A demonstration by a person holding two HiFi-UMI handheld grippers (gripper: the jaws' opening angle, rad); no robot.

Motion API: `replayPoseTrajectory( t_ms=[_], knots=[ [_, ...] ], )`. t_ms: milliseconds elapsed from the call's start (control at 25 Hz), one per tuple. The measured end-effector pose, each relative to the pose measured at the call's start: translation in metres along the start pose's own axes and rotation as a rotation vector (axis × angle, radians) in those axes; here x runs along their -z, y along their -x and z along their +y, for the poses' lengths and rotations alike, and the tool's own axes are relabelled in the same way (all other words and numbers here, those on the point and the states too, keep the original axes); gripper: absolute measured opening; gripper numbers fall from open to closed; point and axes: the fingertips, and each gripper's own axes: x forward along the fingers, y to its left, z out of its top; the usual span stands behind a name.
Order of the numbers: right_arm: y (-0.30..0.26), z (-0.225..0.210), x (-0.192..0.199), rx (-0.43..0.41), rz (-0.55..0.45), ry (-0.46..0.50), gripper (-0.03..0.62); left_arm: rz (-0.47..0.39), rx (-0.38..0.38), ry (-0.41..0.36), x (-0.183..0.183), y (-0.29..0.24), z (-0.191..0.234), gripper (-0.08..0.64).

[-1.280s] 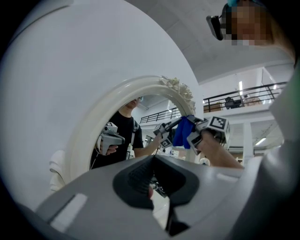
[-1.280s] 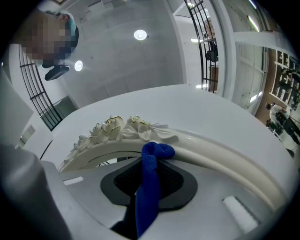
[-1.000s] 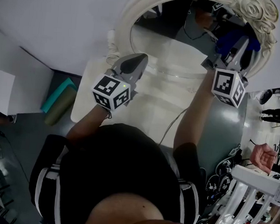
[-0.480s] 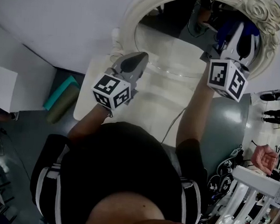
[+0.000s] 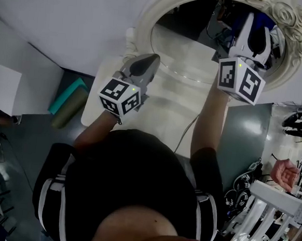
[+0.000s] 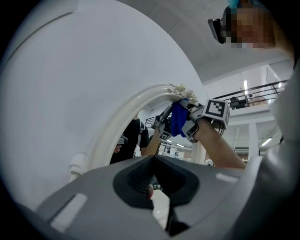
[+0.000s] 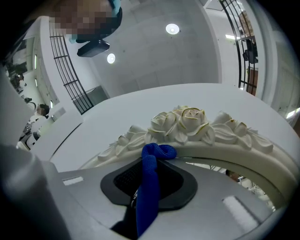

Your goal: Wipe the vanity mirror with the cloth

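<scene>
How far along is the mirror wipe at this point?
Done: the blue cloth is clamped in the right gripper. In hand: that gripper is raised to the top of the vanity mirror, the cloth just below the rose carving. Left: the wiping itself; no view shows which glass has been covered. The left gripper is shut, empty, low by the frame.

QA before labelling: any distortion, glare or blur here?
Head view: dim, person's black shirt featureless. Left gripper view: heavy fisheye, black corners, grey left gripper soft up close. Right gripper view: same fisheye; blue cloth in grey right gripper fairly sharp, round ceiling lamps blown out.
</scene>
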Motion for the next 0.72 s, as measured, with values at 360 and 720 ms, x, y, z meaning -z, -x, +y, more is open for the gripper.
replayPoseTrajectory(
  t_ms=[360, 720],
  knots=[
    [-0.005, 0.05, 0.018, -0.099, 0.026, 0.041, 0.077, 0.001, -0.018, 0.005, 0.003, 0.003, 0.005, 0.011],
    [0.003, 0.103, 0.048, -0.201, 0.045, 0.13, 0.077, -0.004, -0.061, 0.014, 0.005, 0.015, 0.019, 0.011]
  ],
)
